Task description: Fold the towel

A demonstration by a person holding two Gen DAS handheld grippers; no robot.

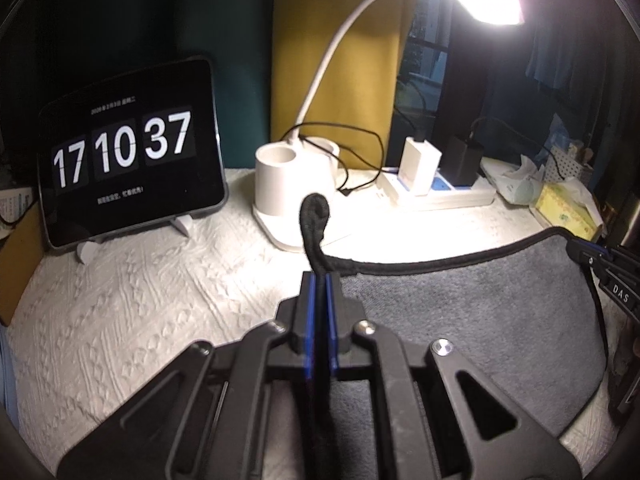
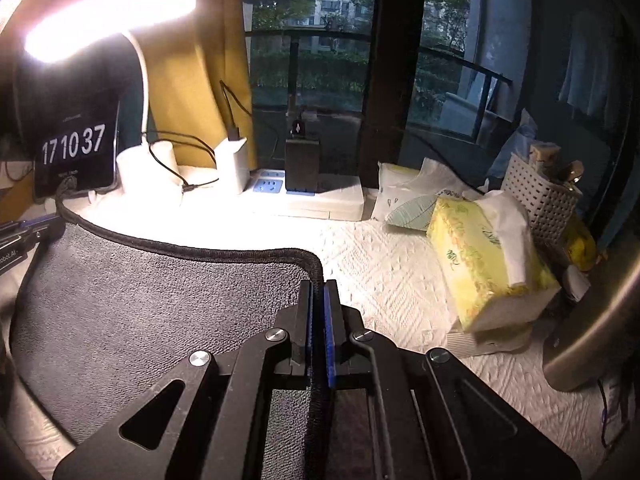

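A grey towel (image 1: 480, 312) with black piping hangs stretched between my two grippers above the white quilted table cover (image 1: 140, 312). My left gripper (image 1: 319, 280) is shut on the towel's left corner; a black loop of the piping sticks up past its tips. My right gripper (image 2: 318, 286) is shut on the towel's right corner, with the grey towel (image 2: 140, 312) spreading to its left. The right gripper (image 1: 600, 264) shows at the right edge of the left wrist view. The left gripper (image 2: 24, 236) shows at the left edge of the right wrist view.
At the back stand a tablet clock (image 1: 132, 152), a white lamp base with a cup (image 1: 288, 196) and a power strip with chargers (image 1: 436, 188). A yellow tissue box (image 2: 488, 264) and a white basket (image 2: 540, 196) sit on the right. A metal cylinder (image 2: 592, 328) stands at the far right.
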